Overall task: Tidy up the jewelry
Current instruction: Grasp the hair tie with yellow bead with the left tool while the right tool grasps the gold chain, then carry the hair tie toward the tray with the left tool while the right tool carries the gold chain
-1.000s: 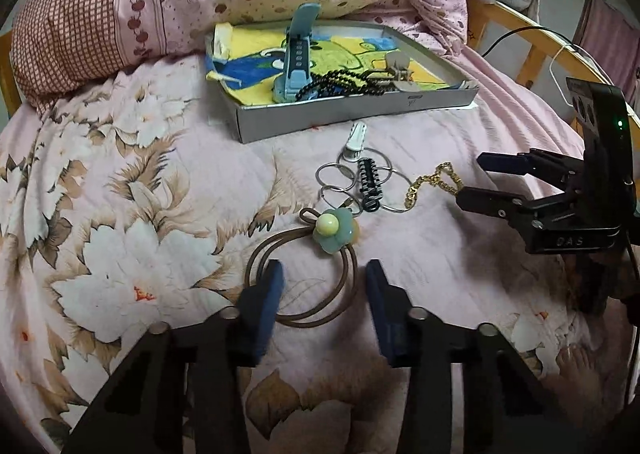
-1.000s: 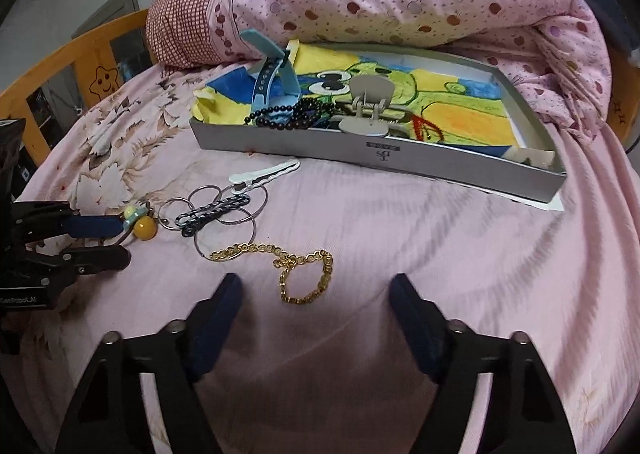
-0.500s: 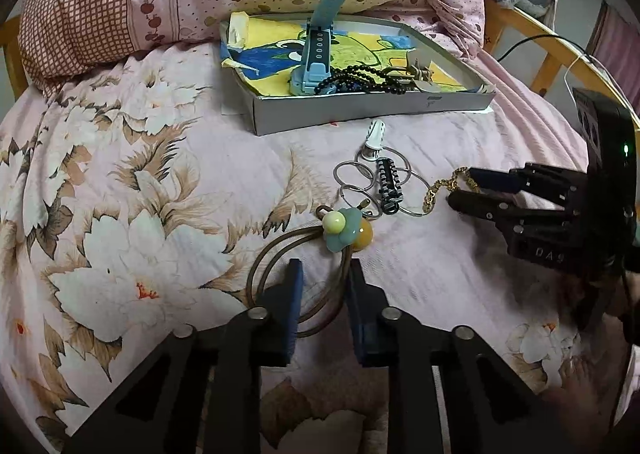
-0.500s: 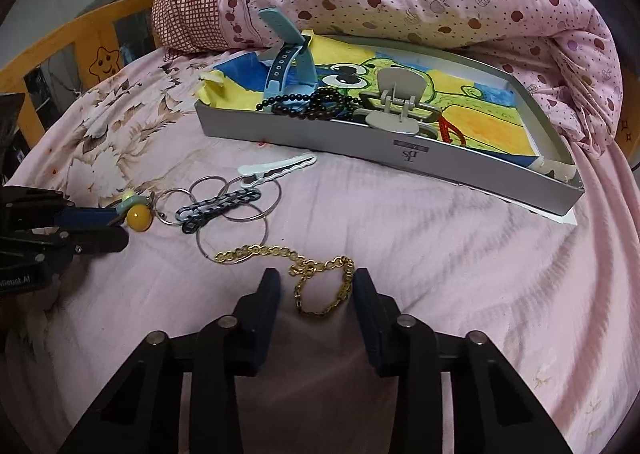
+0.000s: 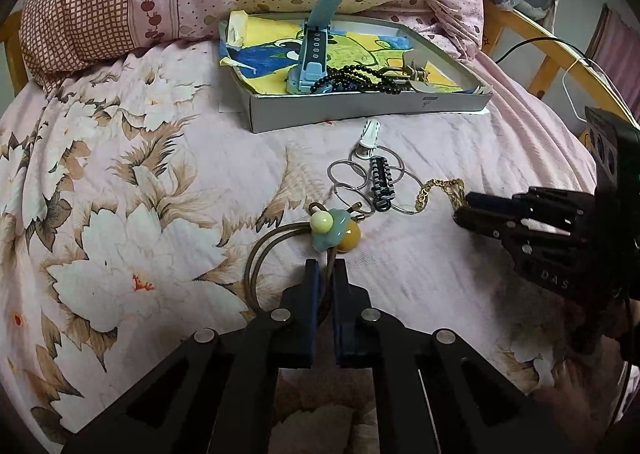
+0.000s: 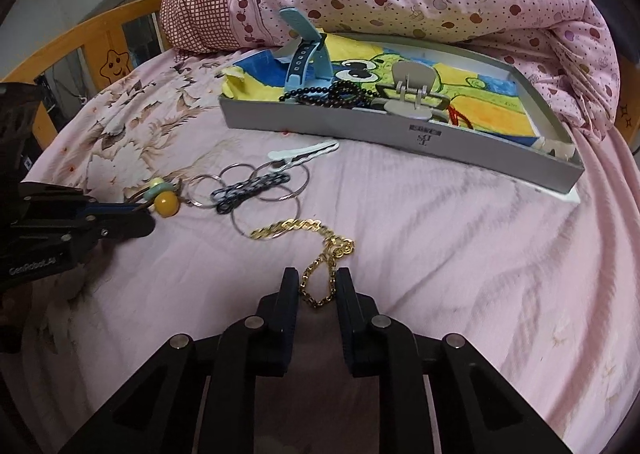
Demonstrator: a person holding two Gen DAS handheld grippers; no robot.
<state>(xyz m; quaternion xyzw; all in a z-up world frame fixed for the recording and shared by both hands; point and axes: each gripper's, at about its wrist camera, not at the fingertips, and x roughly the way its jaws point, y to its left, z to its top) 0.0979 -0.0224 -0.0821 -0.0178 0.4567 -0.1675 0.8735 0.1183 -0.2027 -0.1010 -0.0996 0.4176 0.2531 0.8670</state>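
Note:
A brown hair tie with a green and yellow bead charm (image 5: 334, 230) lies on the bedspread. My left gripper (image 5: 326, 268) is shut on its cord just below the charm, and the right wrist view shows this gripper (image 6: 149, 219) beside the yellow bead (image 6: 165, 201). A gold chain (image 6: 296, 228) trails across the pink sheet, and its near loop sits pinched between the fingers of my right gripper (image 6: 317, 278). The left wrist view has the right gripper (image 5: 460, 212) at the chain's end (image 5: 438, 186). The grey box (image 5: 360, 110) stands beyond, by the pillows.
Between the box and the grippers lie metal rings (image 5: 348, 174), a black clip (image 5: 382, 182) and a white clip (image 5: 368, 136). Inside the box are a blue watch (image 5: 316, 50), black beads (image 5: 352, 80) and a grey claw clip (image 6: 412, 90). A wooden bed rail (image 6: 80, 42) runs along the left.
Both grippers moved forward and went from wide open to shut: the left onto the hair tie cord, the right onto the near loop of the gold chain.

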